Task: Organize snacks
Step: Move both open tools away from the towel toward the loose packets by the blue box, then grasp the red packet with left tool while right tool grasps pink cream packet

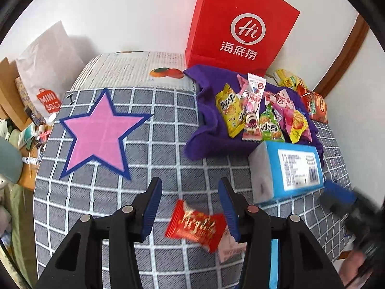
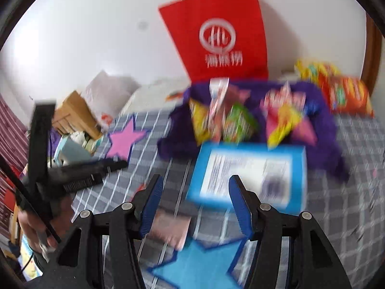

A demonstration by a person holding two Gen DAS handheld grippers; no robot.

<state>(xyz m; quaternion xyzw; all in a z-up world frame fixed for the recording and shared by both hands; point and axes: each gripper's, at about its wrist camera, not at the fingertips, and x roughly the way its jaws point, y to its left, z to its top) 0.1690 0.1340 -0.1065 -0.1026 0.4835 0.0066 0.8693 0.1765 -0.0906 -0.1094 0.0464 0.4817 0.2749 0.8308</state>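
both tongs tilt steeply down over the checked table. left tongs stand apart, the red snack packet loose between them – right tongs likewise parted, empty, near the blue box.

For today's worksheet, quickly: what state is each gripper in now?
Left gripper: open, red snack packet between its jaws, ungripped.
Right gripper: open, holding nothing.

Grey tablecloth, white grid; pink star edged navy; light-blue star; red paper bag, white logo; purple cloth; blue box.
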